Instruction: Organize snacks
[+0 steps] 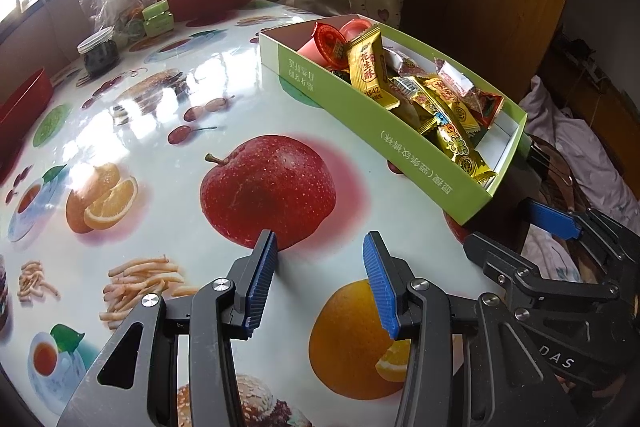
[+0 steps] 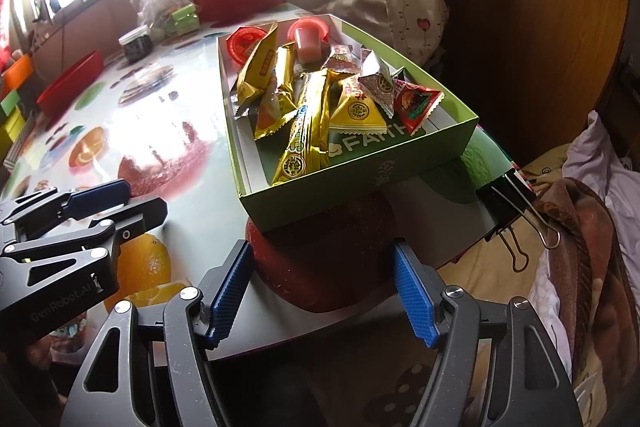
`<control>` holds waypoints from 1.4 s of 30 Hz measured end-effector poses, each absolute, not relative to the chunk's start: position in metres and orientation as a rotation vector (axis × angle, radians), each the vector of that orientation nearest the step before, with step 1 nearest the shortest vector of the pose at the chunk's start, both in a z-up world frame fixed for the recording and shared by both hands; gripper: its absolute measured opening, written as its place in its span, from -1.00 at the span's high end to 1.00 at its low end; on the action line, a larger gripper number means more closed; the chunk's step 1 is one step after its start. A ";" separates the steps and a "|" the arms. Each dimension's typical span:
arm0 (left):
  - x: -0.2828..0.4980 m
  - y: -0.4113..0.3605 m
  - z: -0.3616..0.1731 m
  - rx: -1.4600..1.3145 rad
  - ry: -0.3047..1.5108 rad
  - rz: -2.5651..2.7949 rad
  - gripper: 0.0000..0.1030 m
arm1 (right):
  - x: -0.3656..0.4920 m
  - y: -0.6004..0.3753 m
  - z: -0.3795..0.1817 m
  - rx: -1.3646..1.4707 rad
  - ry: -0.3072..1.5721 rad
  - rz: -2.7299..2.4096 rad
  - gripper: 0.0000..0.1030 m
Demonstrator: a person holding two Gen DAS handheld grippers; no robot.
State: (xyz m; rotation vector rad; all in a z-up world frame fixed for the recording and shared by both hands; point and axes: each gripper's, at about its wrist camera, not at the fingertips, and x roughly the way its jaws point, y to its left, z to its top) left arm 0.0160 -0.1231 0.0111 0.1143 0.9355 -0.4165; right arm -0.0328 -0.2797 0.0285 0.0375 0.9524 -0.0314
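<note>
tablecloth (image 1: pixel 168 131): glossy plastic | box (image 2: pixel 360 187): matt card | wrappers (image 2: pixel 308 123): shiny foil

Both grippers were black linkage frames with silver pivot screws and ribbed blue pads. The left gripper (image 1: pixel 320 279) bore "GenRobot.AI" lettering; the right gripper (image 2: pixel 322 291) showed letters, possibly "DAS", partly cut off.

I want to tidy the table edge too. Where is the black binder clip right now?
In the right wrist view, the black binder clip is clamped on the table's near right edge, just right of the green snack box.
</note>
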 end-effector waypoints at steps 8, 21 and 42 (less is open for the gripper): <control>0.016 -0.123 0.011 0.112 0.936 -0.418 0.10 | -0.032 -0.281 0.029 0.040 0.952 -0.035 -0.36; 0.016 -0.122 0.011 0.104 0.935 -0.420 0.10 | -0.033 -0.281 0.028 0.039 0.951 -0.034 -0.36; 0.017 -0.123 0.011 0.108 0.934 -0.416 0.10 | -0.033 -0.281 0.028 0.038 0.950 -0.034 -0.38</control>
